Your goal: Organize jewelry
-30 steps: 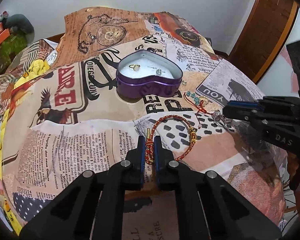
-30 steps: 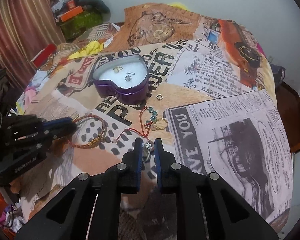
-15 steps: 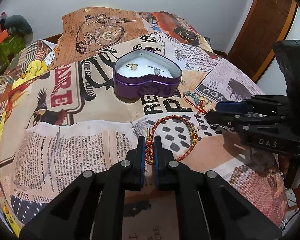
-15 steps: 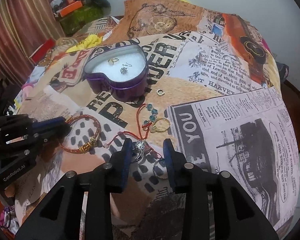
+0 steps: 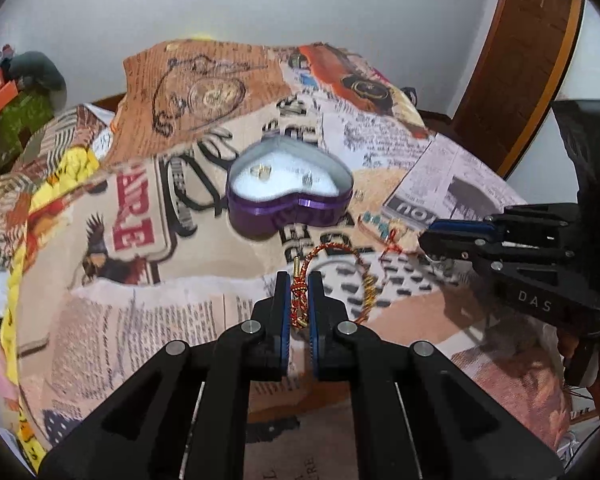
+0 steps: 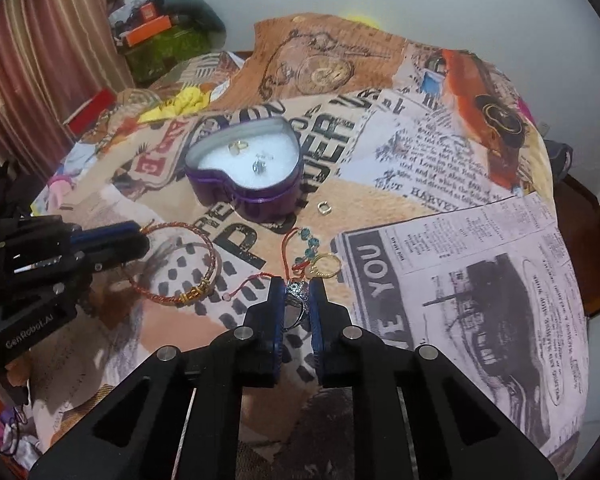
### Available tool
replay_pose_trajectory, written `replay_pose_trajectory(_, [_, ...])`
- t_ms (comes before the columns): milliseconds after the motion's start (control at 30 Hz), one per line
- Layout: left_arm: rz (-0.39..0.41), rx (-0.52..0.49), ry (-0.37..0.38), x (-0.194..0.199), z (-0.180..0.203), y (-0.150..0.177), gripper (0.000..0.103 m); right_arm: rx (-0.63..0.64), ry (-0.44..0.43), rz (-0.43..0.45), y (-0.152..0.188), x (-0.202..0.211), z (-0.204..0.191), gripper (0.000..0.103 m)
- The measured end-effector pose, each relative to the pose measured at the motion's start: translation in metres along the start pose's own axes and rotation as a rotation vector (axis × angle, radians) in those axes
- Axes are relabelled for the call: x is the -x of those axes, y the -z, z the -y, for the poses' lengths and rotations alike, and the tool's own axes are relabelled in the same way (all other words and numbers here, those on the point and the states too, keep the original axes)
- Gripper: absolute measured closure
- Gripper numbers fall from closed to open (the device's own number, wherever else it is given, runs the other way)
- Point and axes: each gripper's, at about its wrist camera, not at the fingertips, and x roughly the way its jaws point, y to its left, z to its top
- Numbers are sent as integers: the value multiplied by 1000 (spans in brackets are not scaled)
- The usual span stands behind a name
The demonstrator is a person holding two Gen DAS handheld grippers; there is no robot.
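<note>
My left gripper (image 5: pixel 299 280) is shut on a red-and-gold braided bracelet (image 5: pixel 342 276) and holds it just above the printed cloth; this bracelet also shows in the right wrist view (image 6: pixel 188 268). My right gripper (image 6: pixel 296 286) is shut on a silver stone ring (image 6: pixel 296 298). An open purple heart-shaped tin (image 6: pixel 246 168) with white lining holds a gold ring (image 6: pixel 238 147) and a small silver piece (image 6: pixel 260 166); the tin also shows in the left wrist view (image 5: pixel 290 190).
A red cord bracelet with teal beads (image 6: pixel 306 242), a gold ring (image 6: pixel 324 266) and a small square ring (image 6: pixel 325 208) lie on the cloth (image 6: pixel 440 160) near the tin. Clutter and a curtain (image 6: pixel 48 40) stand at the far left. A wooden door (image 5: pixel 520 60) is at the right.
My right gripper has shut on the silver ring after standing open around it. My left gripper has lifted the braided bracelet off the cloth and moved closer to the tin.
</note>
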Motion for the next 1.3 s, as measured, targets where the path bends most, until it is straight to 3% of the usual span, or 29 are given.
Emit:
replay_pose_trajectory(533, [137, -10, -17, 36, -2, -43, 97, -6, 10, 164, -31, 43, -4, 92])
replay_pose_trajectory(833, [137, -7, -24, 24, -13, -58, 97, -3, -14, 195, -52, 35, -8, 92])
replay_pose_trajectory(1300, [112, 35, -25, -8, -46, -75, 97, -3, -93, 166, -78, -5, -22, 92])
